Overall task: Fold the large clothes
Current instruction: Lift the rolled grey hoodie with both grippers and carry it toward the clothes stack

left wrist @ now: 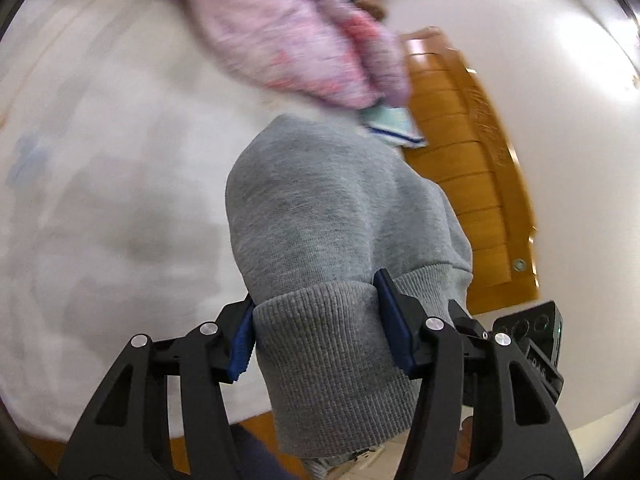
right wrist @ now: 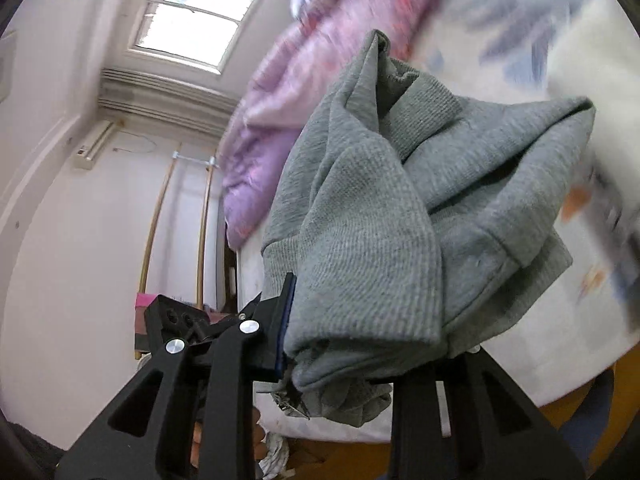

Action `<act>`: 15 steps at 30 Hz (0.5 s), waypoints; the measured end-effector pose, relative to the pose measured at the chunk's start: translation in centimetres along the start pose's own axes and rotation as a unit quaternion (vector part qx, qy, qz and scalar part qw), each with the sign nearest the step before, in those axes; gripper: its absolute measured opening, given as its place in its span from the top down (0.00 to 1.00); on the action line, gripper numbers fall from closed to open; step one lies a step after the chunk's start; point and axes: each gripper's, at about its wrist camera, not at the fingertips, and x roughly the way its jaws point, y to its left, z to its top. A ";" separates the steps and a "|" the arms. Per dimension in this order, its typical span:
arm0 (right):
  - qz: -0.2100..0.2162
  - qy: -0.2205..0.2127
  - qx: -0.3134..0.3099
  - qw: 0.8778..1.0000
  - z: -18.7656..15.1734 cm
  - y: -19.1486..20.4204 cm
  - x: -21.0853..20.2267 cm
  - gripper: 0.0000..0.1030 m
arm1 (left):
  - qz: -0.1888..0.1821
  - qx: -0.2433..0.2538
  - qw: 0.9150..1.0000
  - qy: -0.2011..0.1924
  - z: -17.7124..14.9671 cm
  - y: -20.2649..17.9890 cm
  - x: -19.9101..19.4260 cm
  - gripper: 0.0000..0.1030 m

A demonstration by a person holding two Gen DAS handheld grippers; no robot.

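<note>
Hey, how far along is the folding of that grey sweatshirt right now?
Done: both grippers have a grip. The left gripper is shut on a ribbed band of the grey knit sweatshirt, and the right gripper is shut on a bunched ribbed edge. In hand: the garment hangs crumpled over the white bedsheet. Left: spreading it flat and making every fold; no neat fold shows yet.

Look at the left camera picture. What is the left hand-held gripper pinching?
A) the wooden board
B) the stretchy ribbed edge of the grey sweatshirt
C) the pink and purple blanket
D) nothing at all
B: the left hand-held gripper has its blue pads pressed on either side of the ribbed band of the grey sweatshirt, while the pink blanket lies further back.
</note>
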 end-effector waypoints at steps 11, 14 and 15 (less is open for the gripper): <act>-0.007 -0.023 -0.031 0.999 13.1 -12.2 -14.0 0.77 | -0.034 0.036 0.998 -0.042 -4.3 -16.5 17.2 0.47; -0.032 0.011 -0.008 0.999 14.4 -18.1 -14.9 0.77 | -0.009 0.040 0.999 -0.034 -6.9 -17.4 22.5 0.47; -0.046 0.025 0.004 0.999 14.4 -20.4 -14.8 0.77 | 0.006 0.034 0.999 -0.020 -8.1 -16.8 24.4 0.47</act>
